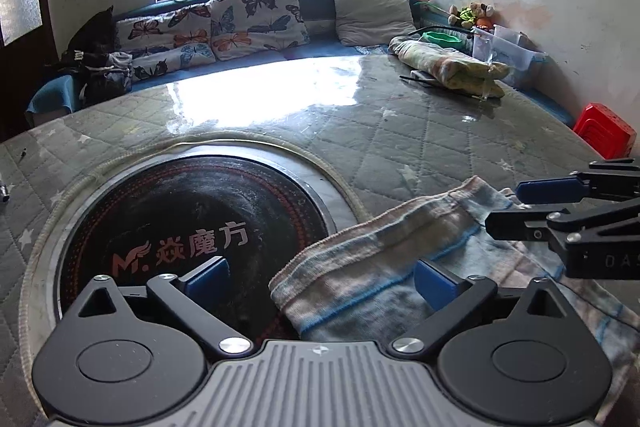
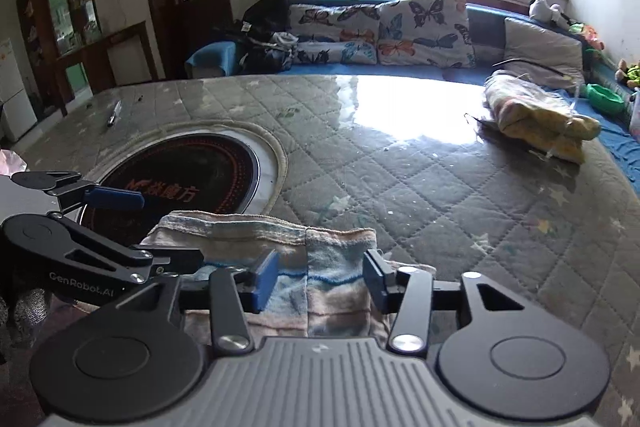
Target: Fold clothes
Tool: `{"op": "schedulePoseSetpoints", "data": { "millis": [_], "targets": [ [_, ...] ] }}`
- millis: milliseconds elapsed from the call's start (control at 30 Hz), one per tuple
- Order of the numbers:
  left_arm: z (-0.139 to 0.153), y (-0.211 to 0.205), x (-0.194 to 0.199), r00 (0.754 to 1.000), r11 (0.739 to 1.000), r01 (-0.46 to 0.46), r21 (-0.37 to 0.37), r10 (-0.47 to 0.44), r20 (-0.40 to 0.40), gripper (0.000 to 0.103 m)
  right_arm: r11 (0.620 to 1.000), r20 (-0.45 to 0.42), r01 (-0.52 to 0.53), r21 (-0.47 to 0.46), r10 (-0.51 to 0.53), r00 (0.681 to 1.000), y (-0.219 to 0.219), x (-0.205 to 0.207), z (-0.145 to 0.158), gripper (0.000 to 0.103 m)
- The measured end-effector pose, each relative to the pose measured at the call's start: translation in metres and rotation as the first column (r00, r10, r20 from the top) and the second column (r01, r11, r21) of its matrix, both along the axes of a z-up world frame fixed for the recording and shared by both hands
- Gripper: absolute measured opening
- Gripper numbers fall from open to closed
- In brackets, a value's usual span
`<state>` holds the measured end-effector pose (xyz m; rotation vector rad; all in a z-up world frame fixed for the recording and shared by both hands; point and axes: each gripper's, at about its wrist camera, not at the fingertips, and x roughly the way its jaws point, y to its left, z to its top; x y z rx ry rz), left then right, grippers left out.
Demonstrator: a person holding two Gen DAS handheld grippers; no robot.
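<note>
A faded striped garment (image 1: 380, 267) in blue, pink and grey lies flat on the quilted table, near the front edge. My left gripper (image 1: 320, 279) is open above its left end, one pad over the cloth and one over the black hob. My right gripper (image 2: 320, 277) is open above the cloth (image 2: 320, 291), its blue pads on either side of a seam. Each gripper shows in the other view, the right one at the far right (image 1: 560, 203) and the left one at the far left (image 2: 112, 223).
A round black induction hob (image 1: 188, 223) is set into the table (image 1: 400, 131). A folded yellowish garment (image 1: 448, 65) lies at the far right of the table. A pen (image 2: 113, 113) lies far left. A blue sofa with butterfly cushions (image 1: 256, 15) runs behind.
</note>
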<state>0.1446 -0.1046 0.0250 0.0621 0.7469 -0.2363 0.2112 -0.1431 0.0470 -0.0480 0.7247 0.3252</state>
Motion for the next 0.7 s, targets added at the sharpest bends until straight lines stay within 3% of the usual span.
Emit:
{"op": "schedulePoseSetpoints", "data": {
  "millis": [300, 700],
  "targets": [
    [0.01, -0.002, -0.027, 1.0, 1.0, -0.001, 0.006, 0.001, 0.024, 0.103, 0.999, 0.055, 0.05, 0.013, -0.051, 0.997, -0.006, -0.038, 0.008, 0.082],
    [0.017, 0.0, -0.058, 0.999, 1.0, -0.005, 0.02, 0.004, 0.052, 0.103, 0.994, 0.119, 0.107, 0.025, -0.109, 0.987, -0.009, -0.081, 0.014, 0.1]
  ]
}}
